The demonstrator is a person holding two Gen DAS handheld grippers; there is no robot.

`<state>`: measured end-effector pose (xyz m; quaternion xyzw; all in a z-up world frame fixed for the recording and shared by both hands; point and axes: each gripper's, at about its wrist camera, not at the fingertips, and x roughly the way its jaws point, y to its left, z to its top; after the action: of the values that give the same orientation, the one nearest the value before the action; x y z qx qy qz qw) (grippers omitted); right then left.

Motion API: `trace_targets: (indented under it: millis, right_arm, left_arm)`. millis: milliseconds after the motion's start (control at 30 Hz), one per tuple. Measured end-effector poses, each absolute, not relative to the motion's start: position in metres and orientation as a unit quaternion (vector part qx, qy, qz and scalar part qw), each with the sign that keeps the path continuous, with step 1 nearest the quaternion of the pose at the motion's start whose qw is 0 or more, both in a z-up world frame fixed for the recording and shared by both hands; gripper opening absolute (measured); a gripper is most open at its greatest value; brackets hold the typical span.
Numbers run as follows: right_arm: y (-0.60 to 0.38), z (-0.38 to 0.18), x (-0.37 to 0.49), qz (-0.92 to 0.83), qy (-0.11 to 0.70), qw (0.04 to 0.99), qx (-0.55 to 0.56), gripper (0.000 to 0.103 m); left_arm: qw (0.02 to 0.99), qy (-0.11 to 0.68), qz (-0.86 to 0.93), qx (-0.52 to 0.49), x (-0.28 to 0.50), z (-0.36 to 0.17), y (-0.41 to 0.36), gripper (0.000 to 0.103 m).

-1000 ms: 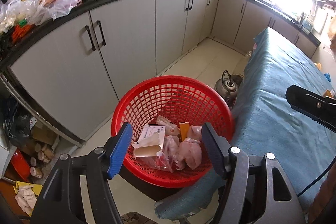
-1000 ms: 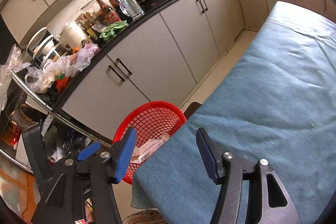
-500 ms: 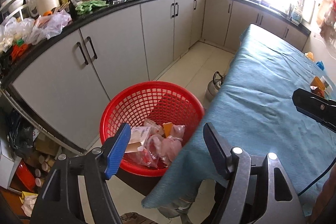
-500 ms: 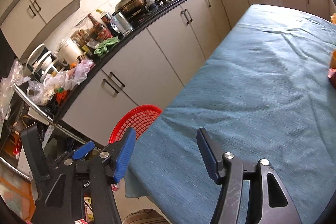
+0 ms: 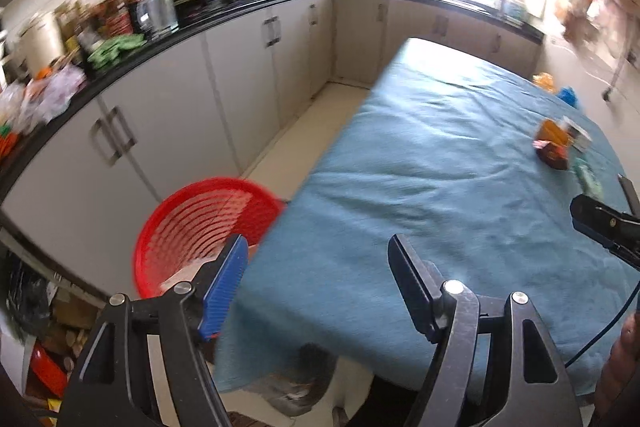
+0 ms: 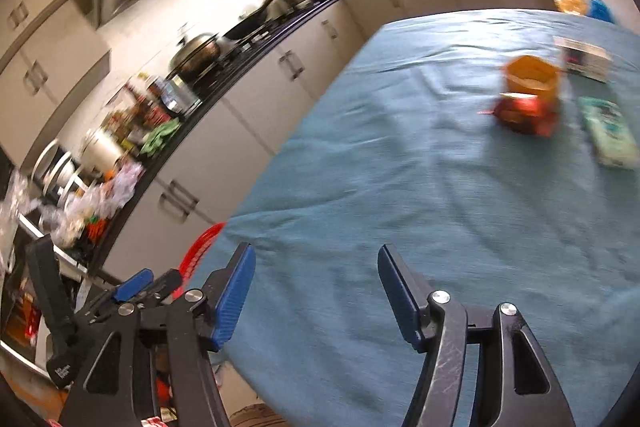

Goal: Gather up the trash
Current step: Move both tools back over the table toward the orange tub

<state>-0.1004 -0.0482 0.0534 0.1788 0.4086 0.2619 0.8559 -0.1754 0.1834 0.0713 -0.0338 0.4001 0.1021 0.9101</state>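
Presently both the left gripper (image 5: 316, 277) and right gripper (image 6: 316, 283) are hanging wide open and empty, facing wrappers (image 6: 528, 99) awaiting collection into the red basket (image 5: 200, 223).

A teal-clothed table (image 6: 400, 187) carries an orange packet (image 6: 528, 99), a white box (image 6: 584, 57) and a green pouch (image 6: 610, 137)
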Motion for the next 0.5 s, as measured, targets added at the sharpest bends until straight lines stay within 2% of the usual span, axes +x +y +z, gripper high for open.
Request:
trace_targets:
  millis: [500]
  right_arm:
    - [-0.229,0.040,-0.094,0.094,0.406,0.882,0.220,0.073]
  left_arm:
    - [0.910,0.407,-0.082,0.004,-0.087,0.097,0.047,0.073]
